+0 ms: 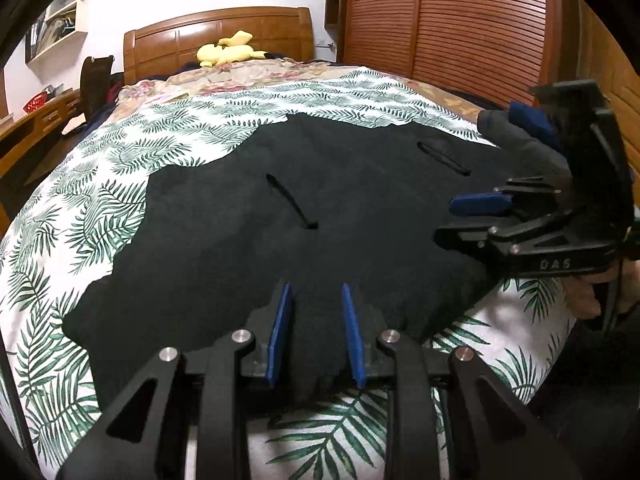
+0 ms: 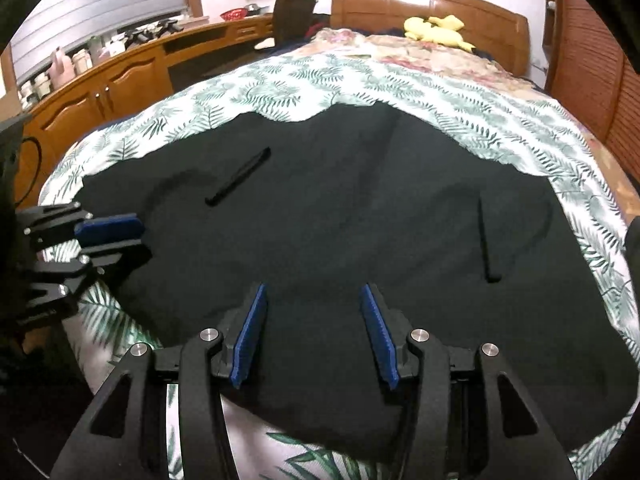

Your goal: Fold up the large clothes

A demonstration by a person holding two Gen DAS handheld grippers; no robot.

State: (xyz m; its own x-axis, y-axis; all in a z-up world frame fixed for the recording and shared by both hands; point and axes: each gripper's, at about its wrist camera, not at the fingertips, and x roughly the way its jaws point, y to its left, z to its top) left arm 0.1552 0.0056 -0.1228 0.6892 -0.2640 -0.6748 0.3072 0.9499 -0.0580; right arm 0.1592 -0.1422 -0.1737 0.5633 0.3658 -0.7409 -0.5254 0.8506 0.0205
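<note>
At the near edge of the bed, the left gripper [image 1: 316, 332] is clenched on a small bunch of the black garment [image 1: 320, 200], the dark cloth filling the narrow gap between its blue pads. To its right, the right gripper [image 2: 314, 336] straddles the same near hem with its jaws about half apart. Cloth lies between them, but I cannot tell whether the pads press on it.

That is probably the main risk. If only the left side is truly held, a lift would drag one corner up while the other stays down, and the fold would come out skewed. The left pinch is also small and close to the edge, so the cloth could slip out under the weight of such a large piece. A deep bite on either side might catch the leaf-print bed cover [image 1: 120, 200] under the hem and pull it along.

Beyond the grippers the garment lies spread wide and mostly flat, with two pocket slits [image 1: 292, 202] showing and its far edge wavy. A fold carried over that edge would likely trap wrinkles. Farther off, a yellow plush toy [image 1: 228, 52] sits by the headboard [image 1: 216, 24], well apart from the work.
</note>
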